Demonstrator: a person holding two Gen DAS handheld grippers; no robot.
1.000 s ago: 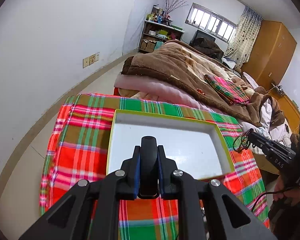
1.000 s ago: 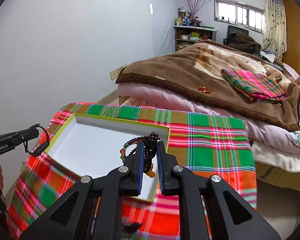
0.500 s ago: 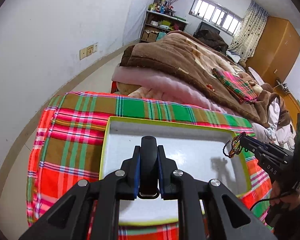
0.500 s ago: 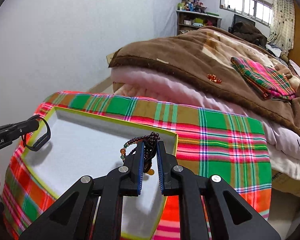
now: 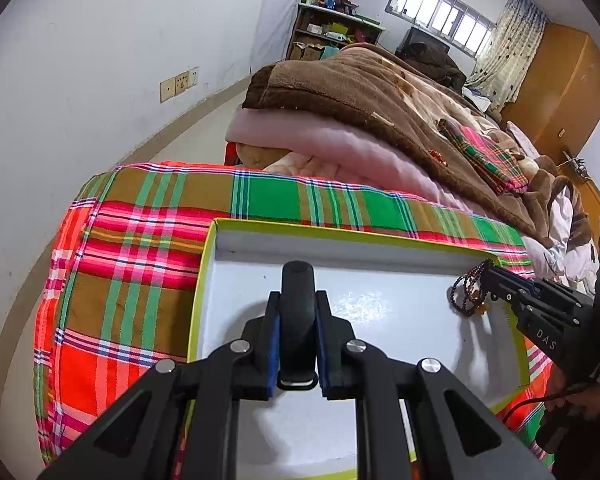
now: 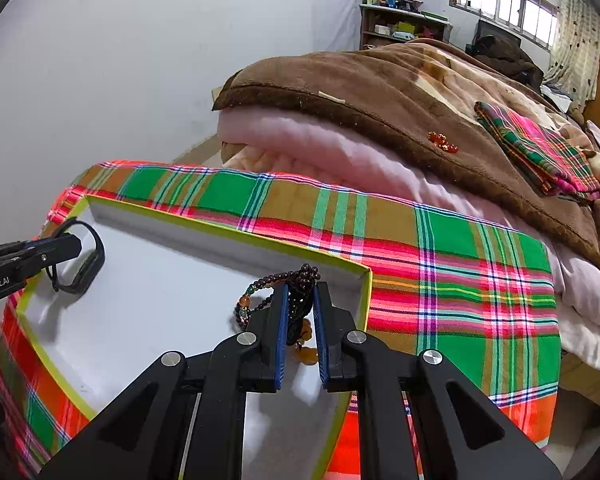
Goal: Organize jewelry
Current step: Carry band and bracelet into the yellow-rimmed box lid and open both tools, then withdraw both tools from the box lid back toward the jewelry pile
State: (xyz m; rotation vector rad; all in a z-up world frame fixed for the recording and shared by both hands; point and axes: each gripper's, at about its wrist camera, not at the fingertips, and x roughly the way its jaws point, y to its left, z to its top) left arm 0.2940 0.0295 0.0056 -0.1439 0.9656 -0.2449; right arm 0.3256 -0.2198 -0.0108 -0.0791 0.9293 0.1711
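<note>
Bedroom setting: white wall at left, bed with brown blanket (image 6: 440,92) behind, plaid cloth (image 5: 140,248) covering the work surface. On the cloth sits a shallow white box (image 5: 380,256) with a yellow-green rim.

Left gripper (image 5: 298,344): fingers clamped tight on a black wristband (image 5: 298,304), held above the box's left half (its loop shows plainly in the right wrist view, hanging just above the box floor).

Right gripper (image 6: 300,324): fingers closed on a dark beaded bracelet (image 6: 296,288), strands bunched between the blue pads (image 6: 282,320), amber beads dangling below, over the box's right corner.

Small orange beads (image 6: 442,142) lie on the blanket, well apart.
</note>
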